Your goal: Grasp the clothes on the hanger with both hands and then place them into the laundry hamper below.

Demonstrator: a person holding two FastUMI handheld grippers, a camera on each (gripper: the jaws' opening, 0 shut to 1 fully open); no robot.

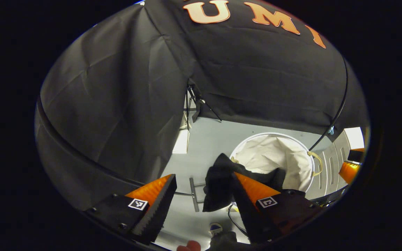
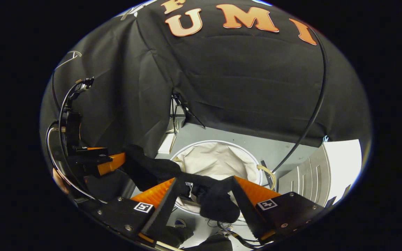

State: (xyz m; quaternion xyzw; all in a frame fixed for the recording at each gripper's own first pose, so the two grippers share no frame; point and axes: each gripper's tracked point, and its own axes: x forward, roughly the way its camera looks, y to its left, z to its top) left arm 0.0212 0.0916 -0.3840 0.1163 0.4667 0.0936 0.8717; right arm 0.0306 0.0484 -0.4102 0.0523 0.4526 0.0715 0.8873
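Note:
A black garment (image 1: 218, 186) hangs in a bunch over the right-hand finger of my left gripper (image 1: 203, 176), whose jaws stand wide apart. Beyond it on the floor sits the round white laundry hamper (image 1: 274, 153). In the right gripper view the same garment (image 2: 215, 202) sags across the wide gap of my right gripper (image 2: 205, 179), just above the hamper's (image 2: 218, 160) near rim. It stretches left towards the left gripper (image 2: 110, 163). Neither pair of fingers presses on the cloth. The right gripper (image 1: 349, 170) peeks in at the far right of the left gripper view.
The hamper stands on grey floor (image 1: 215, 136) against the black cloth wall. A tripod (image 1: 195, 101) is in the corner, and a black cable (image 2: 309, 118) runs down the wall. A pale slotted panel (image 2: 309, 177) is right of the hamper. A metal bar (image 1: 194, 195) lies on the floor.

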